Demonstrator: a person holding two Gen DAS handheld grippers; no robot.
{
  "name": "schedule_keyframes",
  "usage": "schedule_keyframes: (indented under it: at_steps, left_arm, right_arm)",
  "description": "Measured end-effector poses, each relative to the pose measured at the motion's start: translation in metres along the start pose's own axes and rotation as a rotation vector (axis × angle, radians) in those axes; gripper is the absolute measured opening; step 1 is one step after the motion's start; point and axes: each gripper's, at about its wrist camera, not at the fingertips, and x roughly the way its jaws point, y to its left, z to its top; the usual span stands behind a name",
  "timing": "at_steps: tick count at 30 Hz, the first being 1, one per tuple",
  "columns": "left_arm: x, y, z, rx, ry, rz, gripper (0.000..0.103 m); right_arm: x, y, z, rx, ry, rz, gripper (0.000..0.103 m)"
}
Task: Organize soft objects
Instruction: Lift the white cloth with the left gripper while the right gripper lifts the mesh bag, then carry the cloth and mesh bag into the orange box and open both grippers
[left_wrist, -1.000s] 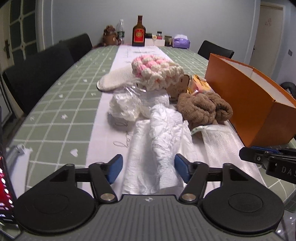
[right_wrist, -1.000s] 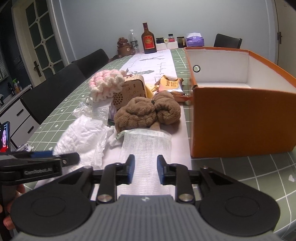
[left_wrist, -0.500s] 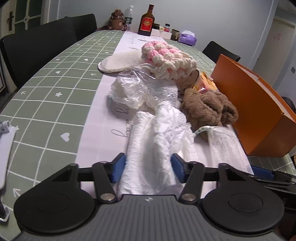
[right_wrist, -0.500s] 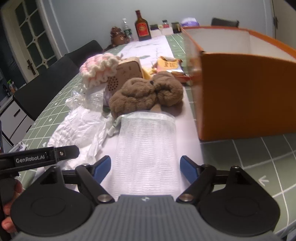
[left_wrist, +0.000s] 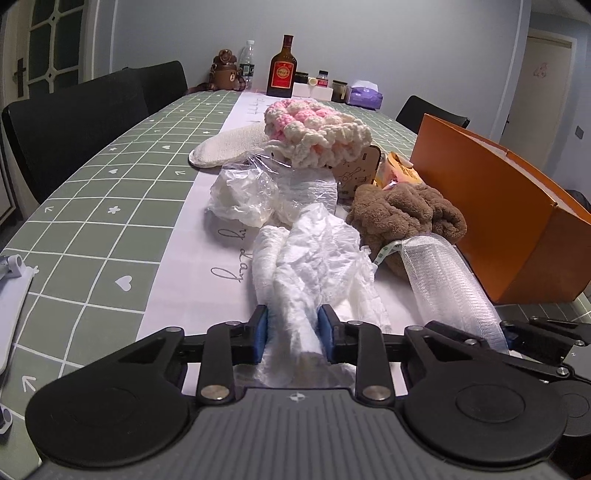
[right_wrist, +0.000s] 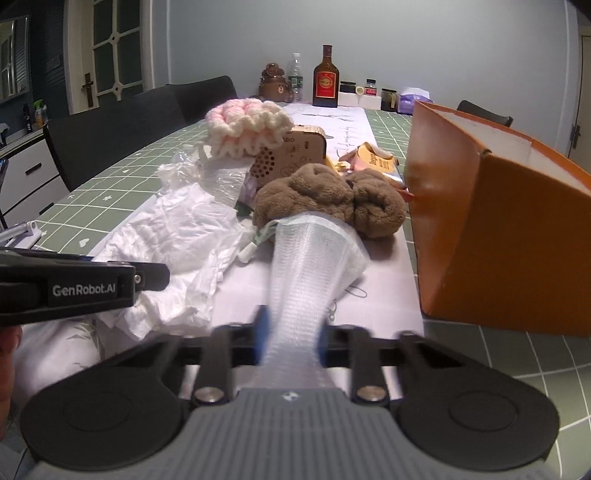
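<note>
Left claw (left_wrist: 293, 334) pinching white crinkled cloth (left_wrist: 314, 258), right claw (right_wrist: 291, 334) clamping mesh roll (right_wrist: 314, 258)

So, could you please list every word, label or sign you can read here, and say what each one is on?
"GenRobot.AI": side of the left gripper, seen in the right wrist view.
"day": cursive script on the white table runner.
Red label on the brown bottle: too small to read.
Print on the snack packet: too blurred to read.
Engraving on the wooden radio: unreadable.
</note>
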Motion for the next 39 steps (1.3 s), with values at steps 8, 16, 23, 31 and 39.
schedule_keyframes:
  at_steps: [8,16,23,31,39]
  left_arm:
    - [-0.009,-0.001,0.001,0.000,-0.042,-0.013,0.017]
    - [-0.029,-0.006,0.008,0.001,-0.079,-0.019,0.014]
    - [-0.049,-0.018,0.028,0.022,-0.124,-0.032,0.014]
    - [-0.064,-0.041,0.069,0.041,-0.163,-0.123,0.014]
    - [-0.062,-0.091,0.113,0.108,-0.179,-0.227,0.014]
  right_arm:
    - [-0.002,-0.006,0.002,0.019,0.011,0.036,0.000]
    - [-0.027,-0.012,0.014,0.019,-0.045,0.050,0.000]
    - [-0.044,-0.019,0.031,0.001,-0.076,0.098,0.000]
    - [-0.072,-0.049,0.069,-0.024,-0.118,0.119,0.000]
    - [-0.093,-0.101,0.113,-0.040,-0.138,0.036,0.000]
